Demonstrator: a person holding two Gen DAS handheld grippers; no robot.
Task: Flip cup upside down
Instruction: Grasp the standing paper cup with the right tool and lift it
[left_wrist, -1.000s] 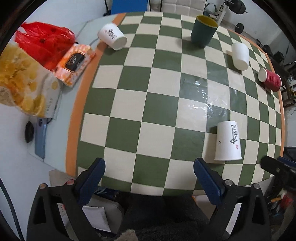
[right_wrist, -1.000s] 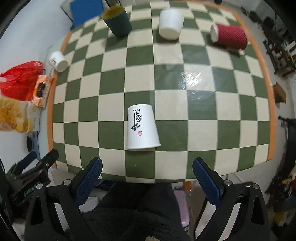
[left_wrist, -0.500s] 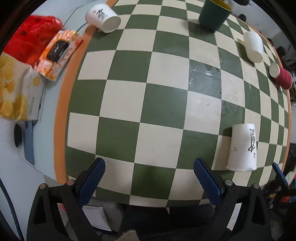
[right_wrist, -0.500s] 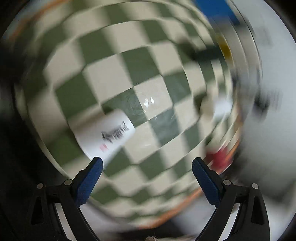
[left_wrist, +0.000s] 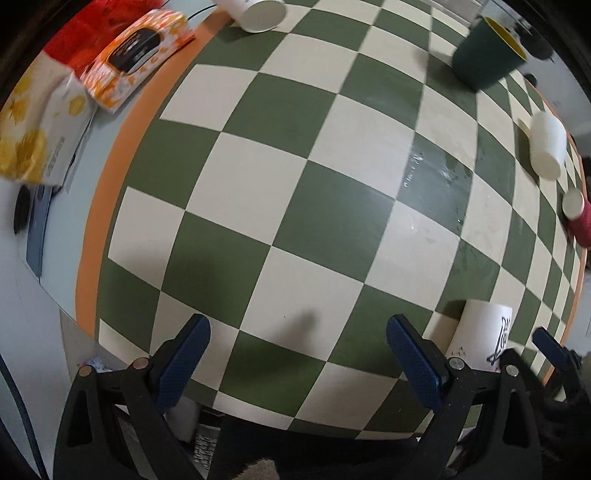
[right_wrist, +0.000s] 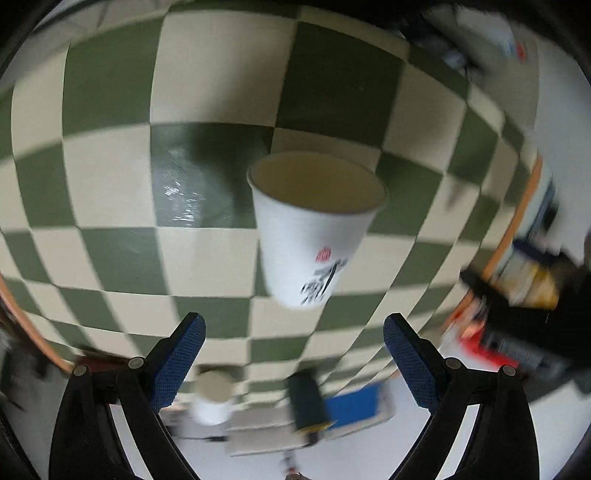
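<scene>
Checkered counter (right_wrist: 110, 92) | my right hand-held gripper (right_wrist: 293, 345) gapes, inverted, short of white cup (right_wrist: 314, 229) | blurred approach may topple it

Each tool (left_wrist: 297, 356) has black arms, blue textured pads (left_wrist: 413, 360), silver screws.

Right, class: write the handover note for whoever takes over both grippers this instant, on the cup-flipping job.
Left gripper: open, empty, over the green-and-cream checkered tabletop.
Right gripper: open, empty, aimed at the white paper cup with black calligraphy; its view is blurred.
Cup: on the tabletop by its near right edge, just ahead of the right gripper's blue fingers, untouched.
Done: approach only.
Left: close on the cup, lift, turn it over, set it down.
</scene>
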